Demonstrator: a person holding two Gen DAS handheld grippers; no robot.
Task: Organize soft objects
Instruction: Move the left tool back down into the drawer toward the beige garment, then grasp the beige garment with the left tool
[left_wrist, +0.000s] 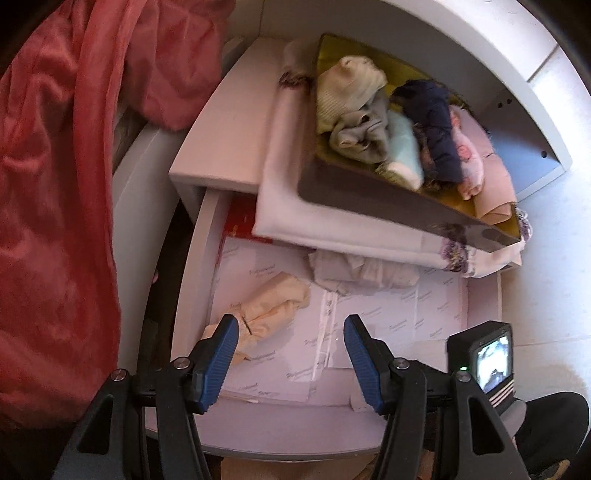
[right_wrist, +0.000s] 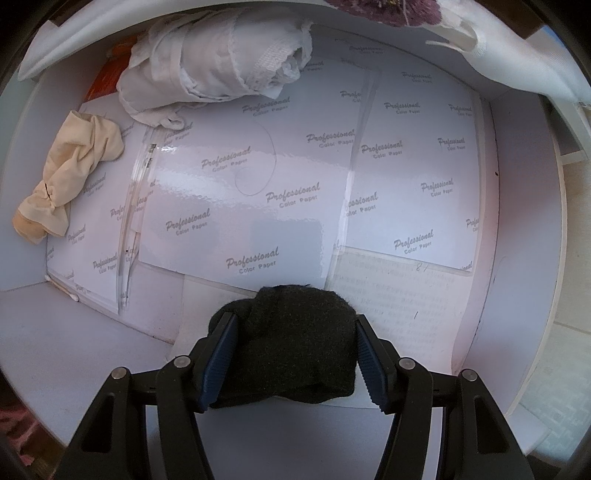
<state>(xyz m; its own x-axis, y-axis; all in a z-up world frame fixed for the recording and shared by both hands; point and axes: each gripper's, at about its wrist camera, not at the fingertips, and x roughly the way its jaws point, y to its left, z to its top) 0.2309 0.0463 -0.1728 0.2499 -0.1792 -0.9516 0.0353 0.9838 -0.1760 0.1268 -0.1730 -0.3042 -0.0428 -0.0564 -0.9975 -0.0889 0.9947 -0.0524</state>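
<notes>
The right gripper (right_wrist: 293, 354) points down into an open drawer (right_wrist: 517, 221) and is clamped on a black sock (right_wrist: 299, 343), a dark bundle filling the gap between its blue pads at the bottom centre of its view. The sock hangs over the drawer's near edge, above glossy sheets of paper (right_wrist: 258, 177) that line the floor. At the left of that view lies a beige sock (right_wrist: 70, 173); a white cloth (right_wrist: 214, 59) sits at the upper left.

The left gripper (left_wrist: 290, 358) hovers over the same drawer with its jaws apart and nothing between them. In its view the beige sock (left_wrist: 273, 306) lies just past the left pad. Above the drawer, in the upper right, a tray (left_wrist: 369, 192) holds more rolled socks and small garments, resting on a folded white towel (left_wrist: 288, 184). A red cloth (left_wrist: 55, 184) fills the left edge.

The step in hand seems to be placing the black sock in the drawer. The next move likely calls for lowering it onto a bare patch of paper, clear of the other pieces, then parting the jaws. The left gripper could then fetch another item from the tray.
</notes>
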